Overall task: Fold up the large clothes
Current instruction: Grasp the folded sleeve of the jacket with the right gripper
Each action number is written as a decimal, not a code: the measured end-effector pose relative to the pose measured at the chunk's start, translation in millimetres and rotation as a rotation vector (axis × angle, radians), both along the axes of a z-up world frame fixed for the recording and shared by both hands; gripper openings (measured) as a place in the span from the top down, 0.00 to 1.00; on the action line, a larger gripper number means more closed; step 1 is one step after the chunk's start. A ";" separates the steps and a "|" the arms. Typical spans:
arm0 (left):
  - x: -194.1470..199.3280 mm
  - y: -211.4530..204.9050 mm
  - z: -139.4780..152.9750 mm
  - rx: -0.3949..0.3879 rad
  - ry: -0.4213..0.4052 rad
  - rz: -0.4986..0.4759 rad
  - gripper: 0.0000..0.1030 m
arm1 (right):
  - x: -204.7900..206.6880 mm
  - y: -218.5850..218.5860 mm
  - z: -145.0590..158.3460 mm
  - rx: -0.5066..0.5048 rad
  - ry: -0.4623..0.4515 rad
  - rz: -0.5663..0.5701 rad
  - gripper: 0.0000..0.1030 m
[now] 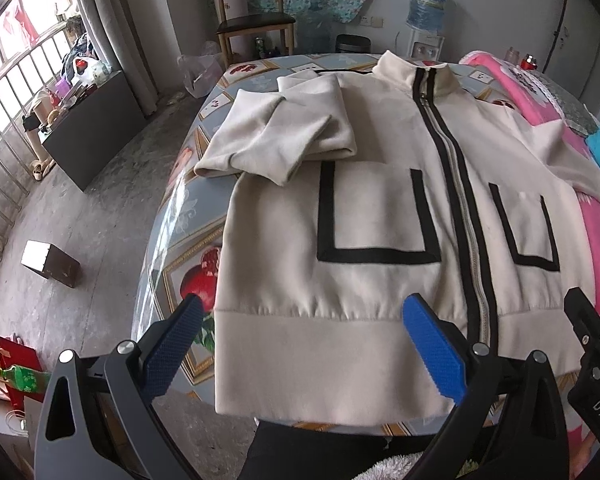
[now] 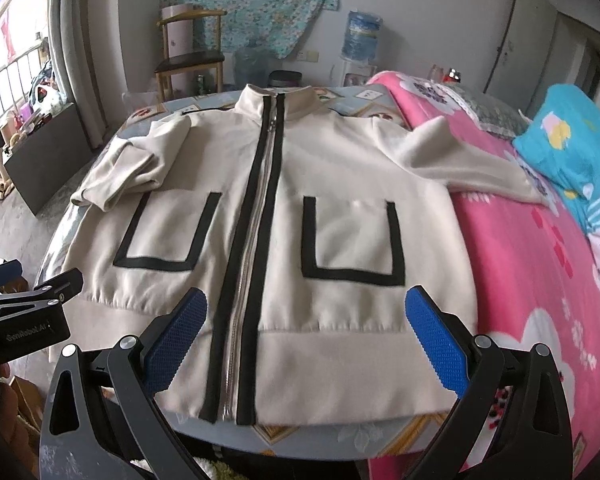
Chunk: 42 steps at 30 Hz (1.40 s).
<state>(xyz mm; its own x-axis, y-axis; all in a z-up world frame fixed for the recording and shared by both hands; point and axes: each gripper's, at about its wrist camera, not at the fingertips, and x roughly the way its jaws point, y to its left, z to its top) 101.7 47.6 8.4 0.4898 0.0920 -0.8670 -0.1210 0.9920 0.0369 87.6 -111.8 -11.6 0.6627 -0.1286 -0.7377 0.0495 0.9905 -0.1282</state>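
Left tongs [image 1: 302, 346]: blue-padded fingers spread wide at the bottom of the left wrist view, gripping nothing, positioned over the hem band of the jacket [image 1: 380, 216]. Right tongs [image 2: 306, 340]: fingers likewise spread wide and empty at the bottom of the right wrist view, straddling the lower end of the zipper [image 2: 256, 240]. The black body of the left tongs also appears at the lower left edge of the right wrist view; the right tongs appear at the lower right edge of the left wrist view. The cream jacket lies front side up on the table [image 1: 188, 208], which carries a fruit-patterned cover. Collar at the far end, hem at the near edge, zipper closed and flanked by black trim. Two pockets [image 2: 352, 240] outlined in black sit either side of the zipper. One sleeve [image 1: 284, 132], on the left of the frame, is folded in over the chest and shoulder area. The other sleeve [image 2: 460, 164], on the right of the frame, extends outward and rests on the pink bedding [image 2: 540, 280] just beside the table. A turquoise pillow [image 2: 572, 144] lies on that bedding at right. In the upper part of both views: a wooden chair [image 1: 256, 20] and a water dispenser [image 1: 426, 12] against the far wall.
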 end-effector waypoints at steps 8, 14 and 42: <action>23.5 18.9 -12.3 0.037 0.009 0.037 0.05 | 38.4 2.5 0.3 0.089 0.013 0.082 0.07; 46.5 53.3 -31.6 0.066 0.037 0.091 0.05 | 82.8 12.1 11.2 0.220 0.000 0.224 0.07; 76.0 87.2 -83.0 -0.118 0.024 -0.047 0.05 | 252.0 144.2 -94.5 0.859 0.597 0.338 0.64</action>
